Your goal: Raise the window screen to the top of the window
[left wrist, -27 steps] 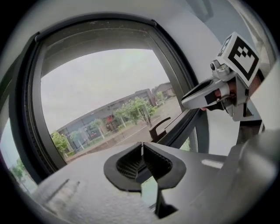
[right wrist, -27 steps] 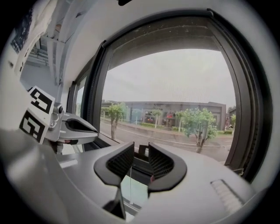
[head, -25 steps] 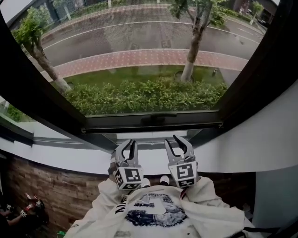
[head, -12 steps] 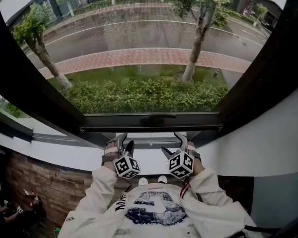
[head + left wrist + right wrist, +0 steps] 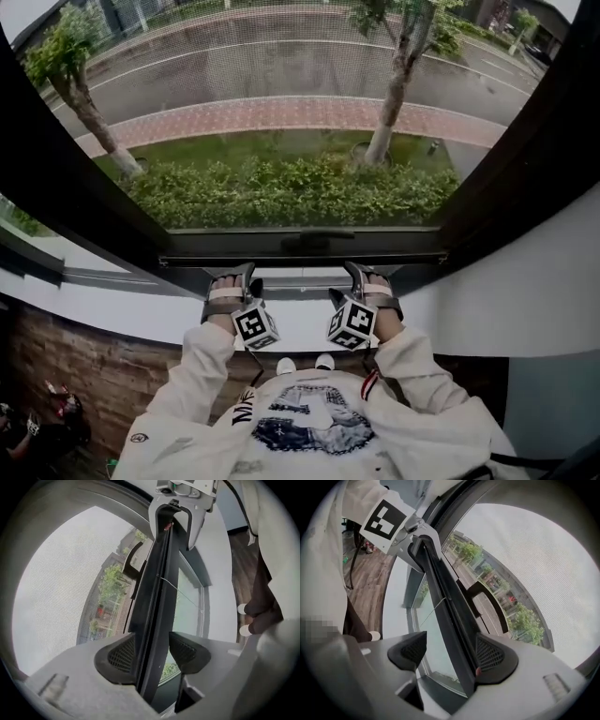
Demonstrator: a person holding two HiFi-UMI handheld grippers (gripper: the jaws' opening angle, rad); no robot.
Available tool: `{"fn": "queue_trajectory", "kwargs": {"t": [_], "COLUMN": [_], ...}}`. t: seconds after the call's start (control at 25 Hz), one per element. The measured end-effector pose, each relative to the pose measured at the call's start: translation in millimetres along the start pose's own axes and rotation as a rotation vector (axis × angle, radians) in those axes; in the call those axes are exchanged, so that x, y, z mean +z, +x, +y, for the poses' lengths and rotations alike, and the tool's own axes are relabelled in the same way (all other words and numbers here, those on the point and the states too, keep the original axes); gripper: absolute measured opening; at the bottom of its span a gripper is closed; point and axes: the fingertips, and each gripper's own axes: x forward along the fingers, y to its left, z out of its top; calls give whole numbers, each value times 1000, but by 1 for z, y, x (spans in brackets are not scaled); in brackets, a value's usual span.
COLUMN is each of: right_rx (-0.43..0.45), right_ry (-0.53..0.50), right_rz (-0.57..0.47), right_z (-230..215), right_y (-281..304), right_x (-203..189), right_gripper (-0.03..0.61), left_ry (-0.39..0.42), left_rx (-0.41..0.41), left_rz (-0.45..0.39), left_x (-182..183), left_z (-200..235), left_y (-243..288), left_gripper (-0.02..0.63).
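The window screen's dark bottom bar [image 5: 300, 260] lies low across the window, with a curved handle [image 5: 317, 240] at its middle and grey mesh [image 5: 281, 56] above it. My left gripper [image 5: 240, 275] reaches the bar left of the handle, and my right gripper [image 5: 357, 273] reaches it to the right. In the left gripper view the bar [image 5: 157, 602] runs between the open jaws of the left gripper [image 5: 152, 651], against the left pad and apart from the right. In the right gripper view the right gripper [image 5: 450, 653] straddles the bar [image 5: 450, 616], which lies against the right pad only.
A white sill [image 5: 141, 314] runs below the window, and black frame posts [image 5: 525, 159] slant up both sides. The person's sleeves and shoes [image 5: 300, 364] are below, over a wooden floor [image 5: 370, 573]. A thin cord [image 5: 173, 585] crosses the lower glass pane.
Both grippers have gone forward from in front of the person's chest to the screen's bottom bar and turned, so the bar now lies between each pair of jaws.
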Motion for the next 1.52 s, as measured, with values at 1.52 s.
{"fn": "queue_trajectory", "kwargs": {"t": [1.52], "right_rx": [-197], "right_ry": [-211], "right_rz": [124], "right_z": [-22], "right_y": [20], "right_x": [-12], "right_gripper": [144], "left_ry": [65], "left_rx": [138], "left_rz": [152], "left_x": [-27], "left_z": [15], "left_y": [20], "left_gripper": [123]}}
